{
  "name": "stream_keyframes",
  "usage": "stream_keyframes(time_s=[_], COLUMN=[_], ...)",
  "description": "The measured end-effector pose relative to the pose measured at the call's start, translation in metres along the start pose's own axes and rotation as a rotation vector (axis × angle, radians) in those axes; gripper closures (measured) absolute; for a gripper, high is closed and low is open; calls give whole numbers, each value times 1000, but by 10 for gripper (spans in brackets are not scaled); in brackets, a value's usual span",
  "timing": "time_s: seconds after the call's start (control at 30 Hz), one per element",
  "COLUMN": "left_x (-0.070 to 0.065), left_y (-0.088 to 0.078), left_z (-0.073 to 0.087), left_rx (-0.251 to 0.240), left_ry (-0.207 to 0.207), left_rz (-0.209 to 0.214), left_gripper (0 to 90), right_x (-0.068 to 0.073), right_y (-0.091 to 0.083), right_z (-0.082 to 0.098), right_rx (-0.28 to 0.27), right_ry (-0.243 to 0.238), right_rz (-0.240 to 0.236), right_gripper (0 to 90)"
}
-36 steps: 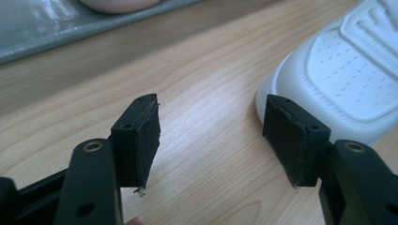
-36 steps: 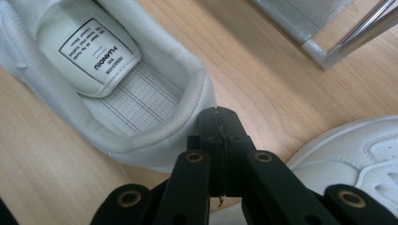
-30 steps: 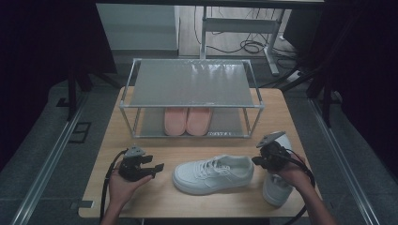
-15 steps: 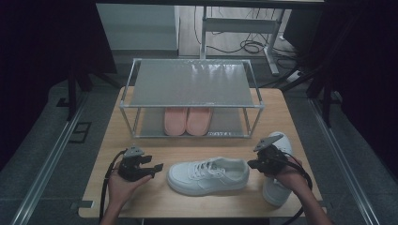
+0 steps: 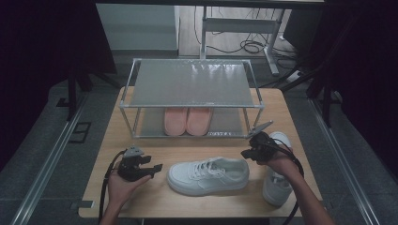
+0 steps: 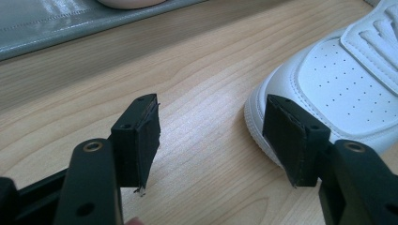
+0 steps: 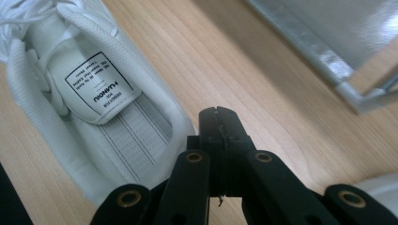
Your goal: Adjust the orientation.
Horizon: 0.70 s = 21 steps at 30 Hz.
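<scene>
The right gripper's fingers are pressing together on nothing, hovering at the heel of the white sneaker, which is lying mid-table in front of the shoe rack; the left gripper is spreading wide beside its toe; it is looking light, with a soft collar and stiffer sole; I'd be gripping the heel rim; the tongue label is showing small print, too small to be reading surely.

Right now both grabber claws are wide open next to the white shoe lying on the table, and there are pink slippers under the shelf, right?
Not quite. The left gripper is wide open by the toe of the white shoe, but the right gripper is shut, its jaws pressed together with nothing between them at the shoe's heel. The right gripper view shows this. The pink slippers do sit under the shelf.
</scene>
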State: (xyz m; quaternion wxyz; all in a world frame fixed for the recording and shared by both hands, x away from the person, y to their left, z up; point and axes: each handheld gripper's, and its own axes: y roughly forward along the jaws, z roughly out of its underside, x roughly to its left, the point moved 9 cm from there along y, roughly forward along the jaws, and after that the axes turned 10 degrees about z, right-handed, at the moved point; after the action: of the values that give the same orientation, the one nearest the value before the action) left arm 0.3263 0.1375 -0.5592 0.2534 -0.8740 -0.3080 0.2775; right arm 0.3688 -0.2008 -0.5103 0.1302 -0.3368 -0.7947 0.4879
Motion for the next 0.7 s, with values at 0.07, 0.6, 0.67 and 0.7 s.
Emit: stream_keyframes(time_s=[0.07,0.6,0.67,0.7], left_x=[0,-1,0,0], left_y=[-1,1,1,1], left_z=[0,1,1,1], left_rx=[-1,6,7,7], left_ry=[1,4,2,2], left_rz=[0,-2,-3,-3], left_gripper=[371,373,373,373], right_x=[2,18,23,25], right_y=[6,-3,-8,-10], right_z=[0,22,29,32], right_rx=[23,59,58,58], right_ry=[-9,-48,-63,-62], right_rz=[-4,-10,-5,-3], right_gripper=[900,900,900,900])
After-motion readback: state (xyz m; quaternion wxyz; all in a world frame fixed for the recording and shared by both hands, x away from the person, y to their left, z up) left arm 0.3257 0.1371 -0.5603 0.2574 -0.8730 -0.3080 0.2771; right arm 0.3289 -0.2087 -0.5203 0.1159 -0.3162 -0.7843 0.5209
